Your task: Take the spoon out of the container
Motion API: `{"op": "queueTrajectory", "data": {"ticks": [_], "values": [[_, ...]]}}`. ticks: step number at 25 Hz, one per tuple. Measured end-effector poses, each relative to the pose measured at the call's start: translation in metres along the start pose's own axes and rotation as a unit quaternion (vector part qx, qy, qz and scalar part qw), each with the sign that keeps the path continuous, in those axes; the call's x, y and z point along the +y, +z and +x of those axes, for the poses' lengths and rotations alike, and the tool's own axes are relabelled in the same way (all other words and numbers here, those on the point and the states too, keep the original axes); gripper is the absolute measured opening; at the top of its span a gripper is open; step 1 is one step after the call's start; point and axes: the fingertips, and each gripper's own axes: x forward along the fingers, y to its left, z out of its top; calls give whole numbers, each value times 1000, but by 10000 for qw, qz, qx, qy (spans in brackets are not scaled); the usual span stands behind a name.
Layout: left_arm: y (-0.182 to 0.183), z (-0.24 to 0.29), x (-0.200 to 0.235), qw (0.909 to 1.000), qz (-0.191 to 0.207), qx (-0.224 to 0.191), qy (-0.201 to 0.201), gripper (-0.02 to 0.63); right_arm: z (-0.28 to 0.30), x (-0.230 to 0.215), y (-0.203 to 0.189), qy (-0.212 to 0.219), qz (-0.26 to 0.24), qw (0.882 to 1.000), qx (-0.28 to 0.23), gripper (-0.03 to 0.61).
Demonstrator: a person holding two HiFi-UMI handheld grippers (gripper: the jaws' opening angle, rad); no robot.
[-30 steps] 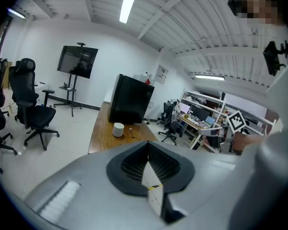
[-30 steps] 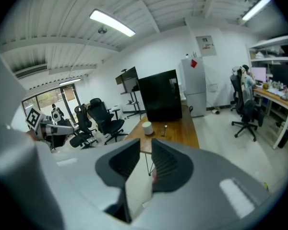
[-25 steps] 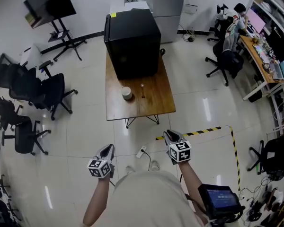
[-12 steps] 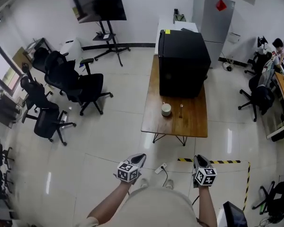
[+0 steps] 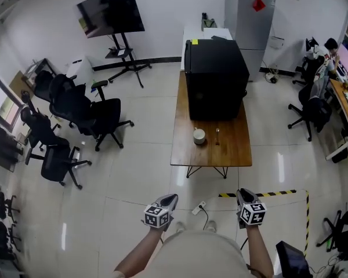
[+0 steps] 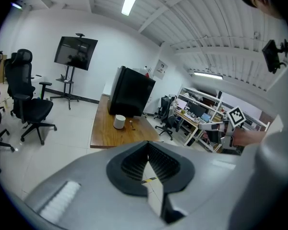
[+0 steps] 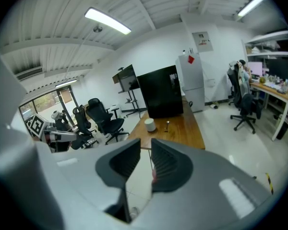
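Observation:
A white round container stands on the wooden table, far ahead of me. The spoon is on the tabletop just right of the container, outside it. Both grippers hang over the floor, well short of the table. My left gripper has its jaws meeting at the tips with nothing in them. My right gripper shows a narrow gap between its jaws, also with nothing held. The left gripper view shows the container and the spoon small in the distance. The right gripper view shows the same container and spoon.
A big black box fills the table's far half. Black office chairs stand at the left. A power strip with cable and yellow-black floor tape lie between me and the table. A person sits at desks far right.
The head view has swung and pulled back, so the table now sits near the middle and the chairs show at the left. Both grippers stay low in front of me.

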Motion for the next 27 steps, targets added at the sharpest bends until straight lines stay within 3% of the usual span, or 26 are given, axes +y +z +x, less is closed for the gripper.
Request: {"op": "queueTrajectory", "data": {"ticks": [10, 27], "values": [[13, 10, -5, 9999, 139, -5, 70, 3, 0, -12, -3, 61, -88, 9999, 32, 43], [-2, 33, -52, 9995, 224, 218, 13, 3, -13, -37, -24, 243, 79, 9996, 71, 41]]}}
